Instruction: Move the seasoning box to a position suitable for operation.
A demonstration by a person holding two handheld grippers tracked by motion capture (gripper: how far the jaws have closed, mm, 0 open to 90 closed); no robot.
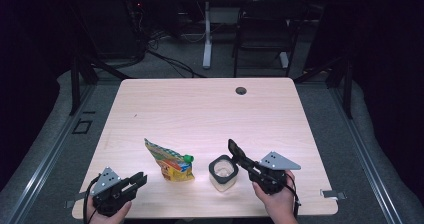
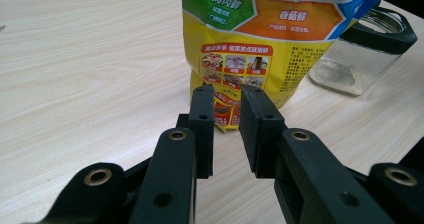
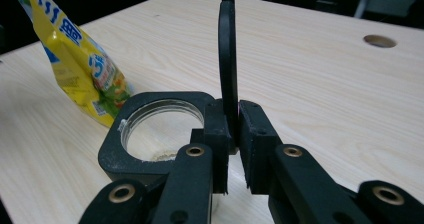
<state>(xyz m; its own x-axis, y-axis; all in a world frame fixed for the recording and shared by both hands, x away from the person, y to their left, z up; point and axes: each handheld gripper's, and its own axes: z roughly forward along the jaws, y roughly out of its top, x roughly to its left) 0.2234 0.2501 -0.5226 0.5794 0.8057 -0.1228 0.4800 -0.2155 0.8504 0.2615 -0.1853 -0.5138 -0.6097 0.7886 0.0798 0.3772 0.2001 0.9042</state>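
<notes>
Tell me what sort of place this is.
Probably a lab or recording studio set up for manipulation demos. A plain wooden table with a cable hole stands between dark curtains, a tangle of cables runs over the floor behind it, and a person holds a claw tool in each hand over a seasoning pouch and a glass jar.

Lab-like recording room: dark curtains, desk (image 1: pixel 200 114) on carpet, cables (image 1: pixel 165 59), chair (image 1: pixel 265 29) behind.

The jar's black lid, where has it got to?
The lid stands on edge, pinched in the right gripper, just right of the open jar near the table's front edge.
</notes>
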